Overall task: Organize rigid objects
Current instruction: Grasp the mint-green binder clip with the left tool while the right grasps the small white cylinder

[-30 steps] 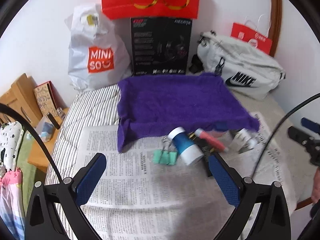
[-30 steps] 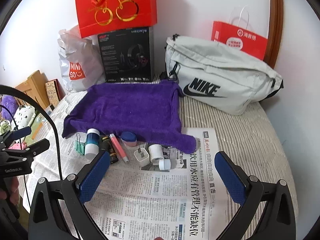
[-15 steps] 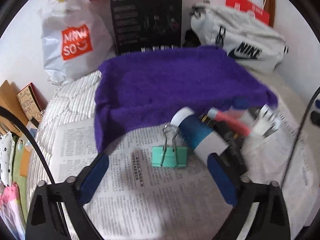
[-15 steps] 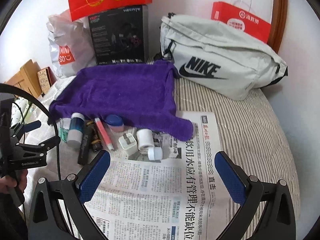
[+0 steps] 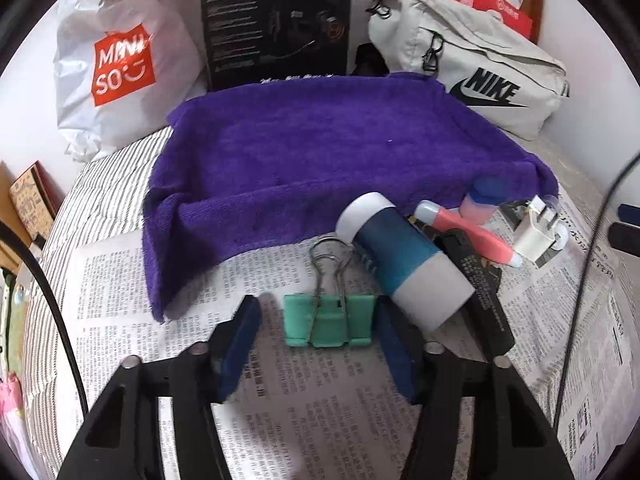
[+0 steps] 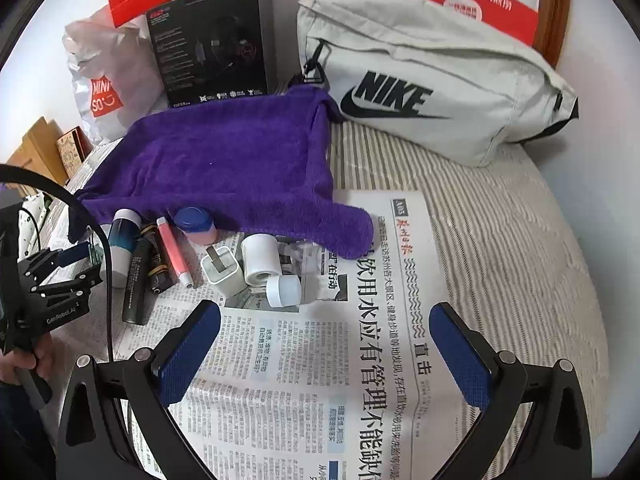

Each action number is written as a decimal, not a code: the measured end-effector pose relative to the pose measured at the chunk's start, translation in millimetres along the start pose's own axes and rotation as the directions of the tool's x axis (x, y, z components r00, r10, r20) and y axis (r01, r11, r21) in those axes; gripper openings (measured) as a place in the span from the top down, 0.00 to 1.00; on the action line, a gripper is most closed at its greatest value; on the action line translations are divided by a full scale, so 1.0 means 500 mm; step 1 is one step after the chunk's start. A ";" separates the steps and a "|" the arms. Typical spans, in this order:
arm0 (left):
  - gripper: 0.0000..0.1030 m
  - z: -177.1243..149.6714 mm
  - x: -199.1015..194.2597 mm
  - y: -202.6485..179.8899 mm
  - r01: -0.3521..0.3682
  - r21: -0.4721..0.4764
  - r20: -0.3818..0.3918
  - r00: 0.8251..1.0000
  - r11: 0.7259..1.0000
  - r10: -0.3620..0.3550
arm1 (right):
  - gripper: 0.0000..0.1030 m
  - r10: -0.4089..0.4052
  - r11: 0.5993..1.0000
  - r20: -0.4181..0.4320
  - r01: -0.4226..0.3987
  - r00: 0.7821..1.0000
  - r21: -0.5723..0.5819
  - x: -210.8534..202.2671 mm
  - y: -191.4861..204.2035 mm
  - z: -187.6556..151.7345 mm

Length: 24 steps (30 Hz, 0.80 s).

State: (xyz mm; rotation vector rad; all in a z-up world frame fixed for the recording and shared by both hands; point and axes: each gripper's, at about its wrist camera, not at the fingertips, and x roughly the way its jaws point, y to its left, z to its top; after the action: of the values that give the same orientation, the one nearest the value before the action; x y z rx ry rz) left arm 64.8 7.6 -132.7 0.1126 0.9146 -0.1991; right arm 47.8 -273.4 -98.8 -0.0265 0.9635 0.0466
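Left gripper (image 5: 316, 320): low over the newspaper (image 5: 280, 400), its blue pads either side of the green binder clip (image 5: 329, 320); the right pad (image 5: 394, 354) is at the clip's edge, the left pad (image 5: 240, 344) stands slightly off it; jaws narrowed around the clip but not clamped on it.
Binder clip: lies flat on the newspaper, wire handles pointing toward the purple towel (image 5: 332, 160), just beside the blue bottle (image 5: 400, 258).
Blue bottle: on its side, white cap toward the towel, white base toward the camera; touches the black tube (image 5: 480, 292) on its right.
Row of small things, left wrist view: pink tube (image 5: 466, 236), pink jar with a blue lid (image 5: 482, 202) and white plug (image 5: 536, 236), all along the towel's near edge.
Right gripper (image 6: 324, 350): above bare newsprint, jaws wide apart, nothing between the pads.
Row of small things, right wrist view: bottle (image 6: 120, 240), black tube (image 6: 136, 284), pink tube (image 6: 174, 250), jar (image 6: 196, 224), plug (image 6: 222, 272), a white cylinder (image 6: 260, 258) and a small white cap (image 6: 284, 290), the last three touching or nearly so.
Left gripper in right wrist view (image 6: 82, 258): at the far left, held in a hand (image 6: 24, 362), beside the bottle.
Towel: spread on the striped cover (image 6: 500, 240), its near corner draped over the newspaper (image 6: 360, 360).
Background: a grey Nike bag (image 6: 432, 76), black box (image 6: 212, 40), white shopping bag (image 5: 116, 64) and red paper bags (image 6: 476, 0) against the wall.
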 end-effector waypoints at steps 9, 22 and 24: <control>0.62 0.000 -0.004 -0.009 -0.010 0.034 0.015 1.000 0.999 0.009 | 0.03 0.024 1.000 0.019 -0.025 1.000 0.013 0.024 -0.016 -0.001; 0.61 -0.003 -0.002 0.001 0.010 0.018 0.013 1.000 1.000 -0.010 | 0.30 0.039 0.992 -0.010 -0.040 0.999 -0.122 0.088 0.049 -0.010; 0.61 -0.003 -0.002 0.001 0.011 0.017 0.013 1.000 1.000 -0.011 | 0.39 0.028 0.991 -0.013 -0.029 1.000 -0.131 0.101 0.056 -0.013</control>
State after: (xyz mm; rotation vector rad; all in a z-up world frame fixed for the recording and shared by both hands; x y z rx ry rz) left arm 63.2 8.6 -132.7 0.1224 0.9008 -0.2175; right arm 69.8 -244.4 -144.2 -0.1338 0.9706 0.1363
